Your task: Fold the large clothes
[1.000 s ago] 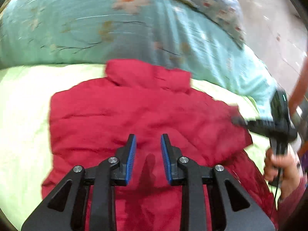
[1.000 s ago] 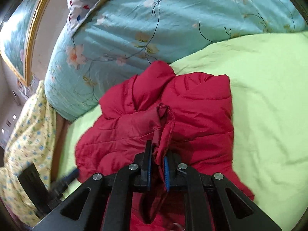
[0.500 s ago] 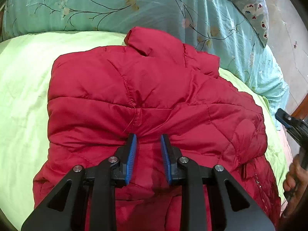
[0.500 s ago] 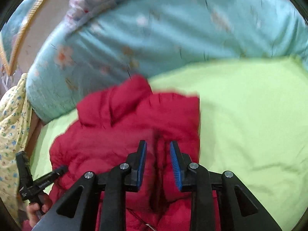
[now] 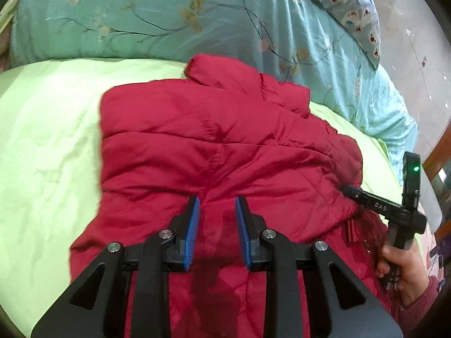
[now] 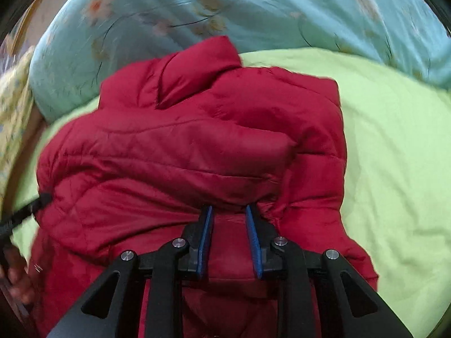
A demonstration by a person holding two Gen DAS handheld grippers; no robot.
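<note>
Jacket (image 5: 225,152), the big red puffy one, lies on the green sheet (image 5: 48,140), right in front of both my claws and partly under them. Its collar (image 5: 222,70) sits at the far end from my left claw (image 5: 217,207), close to the blue flowery quilt (image 5: 169,19).

My left claw is only a little open. Its blue pads (image 5: 192,232) have red cloth showing between them, but I see no squeeze, so I think it holds nothing.

My right claw (image 6: 229,214) is closing now. A puffy fold sits just past its tips, and flat red cloth lies between the pads (image 6: 204,242). They are not pressing on it yet, as far as I can see.

Here is what could go wrong. The jacket is fat and slippery. If my right claw closes on only a thin bit of the top layer, that bit may slide out when I lift. Then the fold flops open.

My claws are near each other on the same jacket. If I pull them different ways, the neat part by the collar may bunch up.

The right view is blurry, so I may misjudge where the edge is.
</note>
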